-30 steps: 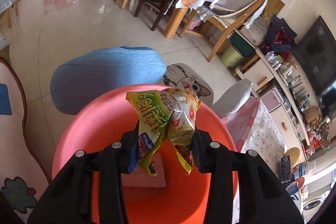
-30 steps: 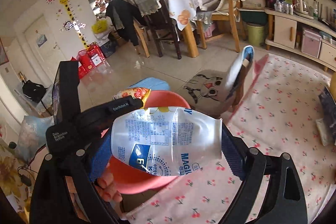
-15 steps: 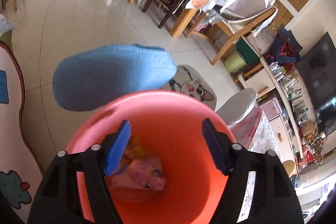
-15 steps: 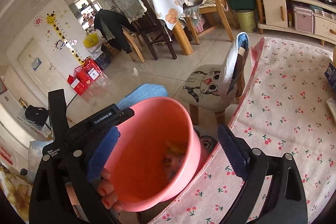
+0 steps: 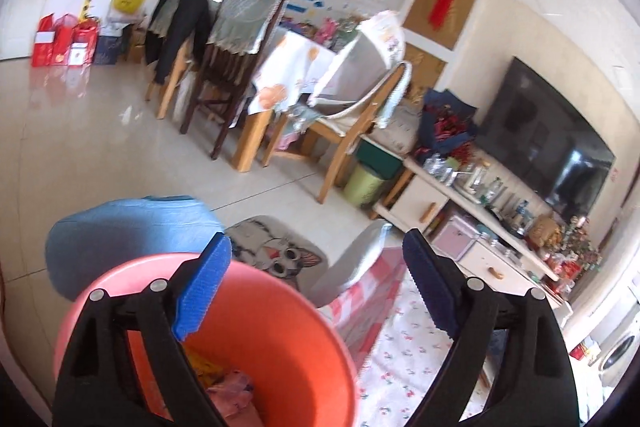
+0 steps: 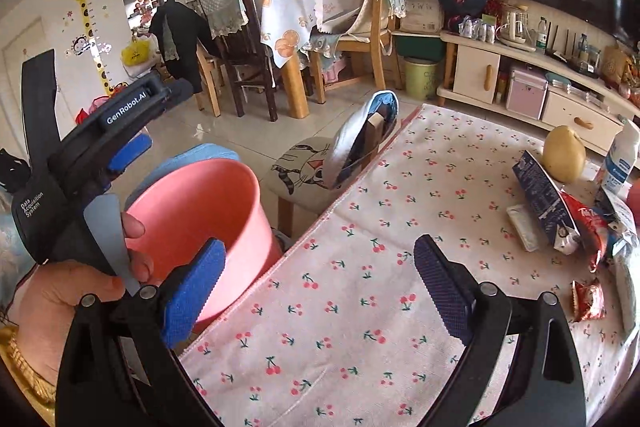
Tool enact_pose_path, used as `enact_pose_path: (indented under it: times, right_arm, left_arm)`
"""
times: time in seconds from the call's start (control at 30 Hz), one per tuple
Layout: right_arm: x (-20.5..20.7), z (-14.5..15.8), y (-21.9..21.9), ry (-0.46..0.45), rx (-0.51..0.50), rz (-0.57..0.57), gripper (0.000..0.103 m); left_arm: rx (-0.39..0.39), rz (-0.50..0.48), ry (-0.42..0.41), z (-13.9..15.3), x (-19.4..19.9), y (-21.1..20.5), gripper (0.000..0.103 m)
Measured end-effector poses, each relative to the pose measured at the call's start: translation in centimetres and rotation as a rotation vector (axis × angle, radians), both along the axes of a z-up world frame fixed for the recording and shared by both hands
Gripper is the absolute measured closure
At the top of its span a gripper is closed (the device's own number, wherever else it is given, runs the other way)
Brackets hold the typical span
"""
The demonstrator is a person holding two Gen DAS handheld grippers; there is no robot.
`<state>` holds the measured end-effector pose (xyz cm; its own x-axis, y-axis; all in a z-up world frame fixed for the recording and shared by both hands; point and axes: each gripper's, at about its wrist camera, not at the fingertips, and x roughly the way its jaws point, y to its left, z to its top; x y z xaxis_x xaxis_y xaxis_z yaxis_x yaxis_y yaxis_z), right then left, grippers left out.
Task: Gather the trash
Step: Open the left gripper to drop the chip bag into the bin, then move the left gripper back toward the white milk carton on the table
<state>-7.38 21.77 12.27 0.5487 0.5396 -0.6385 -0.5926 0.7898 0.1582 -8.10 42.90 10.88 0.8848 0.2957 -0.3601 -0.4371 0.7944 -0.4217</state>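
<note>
A pink bucket [image 5: 296, 347] stands by the table's edge; it also shows in the right wrist view [image 6: 192, 195]. Wrappers [image 5: 224, 387] lie at its bottom. My left gripper [image 5: 316, 291] is open and empty above the bucket's rim. My right gripper [image 6: 316, 291] is open and empty over the cherry-print tablecloth [image 6: 360, 287]. More trash lies at the table's right: a dark blue carton [image 6: 544, 203], a red snack bag [image 6: 588, 227], a small red wrapper [image 6: 588, 301] and a white packet [image 6: 524, 227].
A yellow pear [image 6: 564, 159] and a white bottle [image 6: 620, 159] stand at the table's far right. A cat-print child's chair [image 6: 312, 167] stands beyond the table edge. A blue cushion [image 5: 128, 227] lies behind the bucket. Dining chairs and a TV cabinet are farther off.
My left gripper let go of the yellow-green snack bag and my right let go of the white plastic bag, both into the bucket. Both grippers opened, lifted and swung right.
</note>
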Motion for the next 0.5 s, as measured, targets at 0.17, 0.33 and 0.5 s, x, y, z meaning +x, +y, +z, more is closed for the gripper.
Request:
enact_pose_path:
  times: [0.17, 0.33, 0.5]
  right_arm:
    - [0.0, 0.4, -2.8, -0.009, 0.014, -0.041, 0.009]
    - [-0.2, 0.8, -5.5, -0.035, 0.025, -0.077, 0.009]
    - [-0.3, 0.9, -8.0, -0.042, 0.029, -0.101, 0.009]
  left_arm:
    - [0.084, -0.065, 0.024, 1.0, 1.0, -2.7, 0.014]
    - [0.161, -0.109, 0.068, 1.6, 1.7, -5.4, 0.013]
    - [0.173, -0.158, 0.093, 1.7, 2.0, -7.2, 0.013]
